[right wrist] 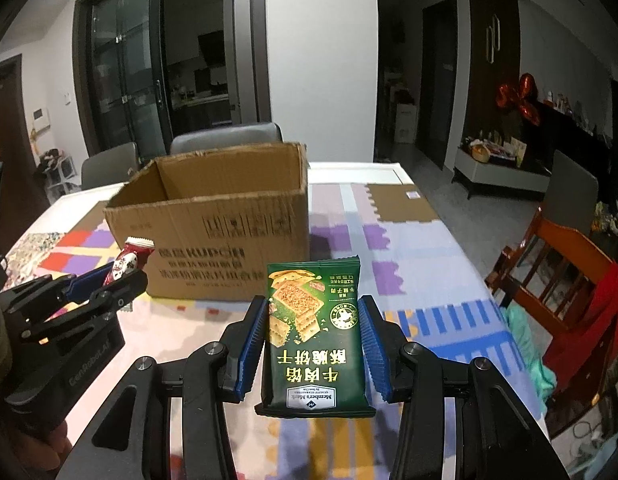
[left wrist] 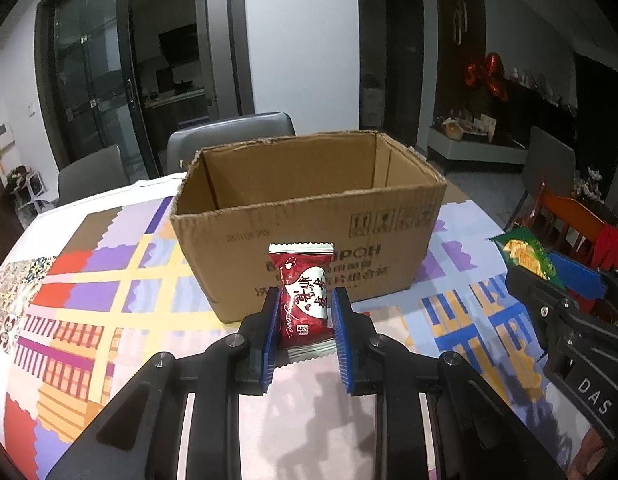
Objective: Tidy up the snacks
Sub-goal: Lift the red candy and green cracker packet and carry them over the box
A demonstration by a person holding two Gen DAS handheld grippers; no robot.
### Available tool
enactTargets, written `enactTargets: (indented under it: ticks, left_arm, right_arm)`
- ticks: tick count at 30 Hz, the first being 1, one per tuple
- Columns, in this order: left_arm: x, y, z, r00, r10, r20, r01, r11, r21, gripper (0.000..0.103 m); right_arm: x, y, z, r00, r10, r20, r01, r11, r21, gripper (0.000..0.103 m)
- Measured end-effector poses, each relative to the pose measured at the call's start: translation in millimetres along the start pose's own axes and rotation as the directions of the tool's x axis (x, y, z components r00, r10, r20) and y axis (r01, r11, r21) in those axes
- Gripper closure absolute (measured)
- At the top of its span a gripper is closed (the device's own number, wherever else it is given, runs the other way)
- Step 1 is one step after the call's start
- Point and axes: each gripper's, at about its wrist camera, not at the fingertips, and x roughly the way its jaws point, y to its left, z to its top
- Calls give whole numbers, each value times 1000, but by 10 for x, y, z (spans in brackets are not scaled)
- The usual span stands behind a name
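Snacks first: there are two of them and both are up off the table, one in each gripper, but going by size the big thing here is the table [right wrist: 421, 248] with its loud patchwork cloth of purple, yellow, red and blue blocks. On it sits an open cardboard box [left wrist: 309, 216], flaps gone ragged along the rim, printing on the near side, and what shows of the inside looks empty. Grey chairs [left wrist: 229, 136] stand at the far edge, and a wooden chair [right wrist: 565, 260] with red cloth draped over it is off to the right. The right gripper [right wrist: 314, 336] is clamped on a green cracker packet [right wrist: 315, 332], held upright, near side of the box and a bit right of it. The left gripper [left wrist: 305, 324] pinches a smaller red candy wrapper [left wrist: 303, 300] with a white heart, right in front of the box's near wall.
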Motion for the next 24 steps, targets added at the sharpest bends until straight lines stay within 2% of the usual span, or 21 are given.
enactTargets:
  ticks: [16, 24]
  left_arm:
    - [-246, 174, 266, 998, 27, 53, -26, 999, -18, 77]
    - [-338, 264, 521, 995, 35, 94, -32, 999, -34, 77]
  right_arm:
    - [-107, 129, 414, 996, 36, 84, -34, 999, -29, 56]
    - [-201, 185, 631, 990, 54, 128, -48, 998, -45, 56]
